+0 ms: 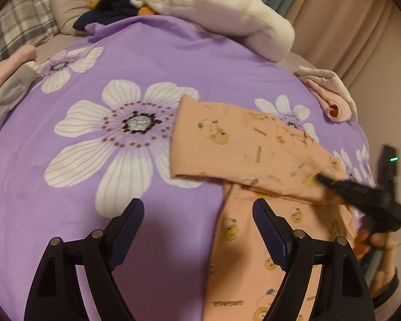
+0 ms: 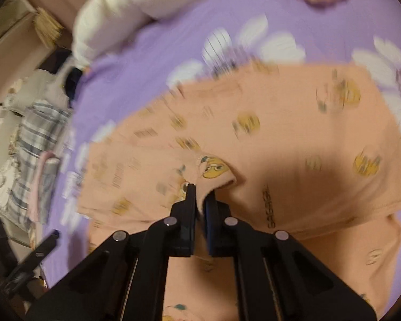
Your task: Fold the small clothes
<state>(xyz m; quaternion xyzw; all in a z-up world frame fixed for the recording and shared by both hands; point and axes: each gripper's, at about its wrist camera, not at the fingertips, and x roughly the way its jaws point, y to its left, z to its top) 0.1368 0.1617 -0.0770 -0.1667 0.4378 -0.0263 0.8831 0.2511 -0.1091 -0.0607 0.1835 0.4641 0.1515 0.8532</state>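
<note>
Warm, dim indoor light. Right wrist view heavily motion-blurred; left sharper. Fisheye bending and dark vignette at edges; soft shadows at lower centre.

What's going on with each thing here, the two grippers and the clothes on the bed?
Left gripper: open, holding nothing.
Right gripper: shut on a fold of the peach garment.
Peach garment: partly folded, one part laid over another.
Pink cloth: rolled up at the bed's edge.
White blanket: bunched up.

A purple flowered bedspread [image 1: 152, 53] carried a peach bear-print garment [image 1: 227, 139] — beyond it a white plush pillow [image 1: 214, 8], to its right a rolled pink cloth [image 1: 334, 104], dark clothing [image 1: 107, 13] far left.
</note>
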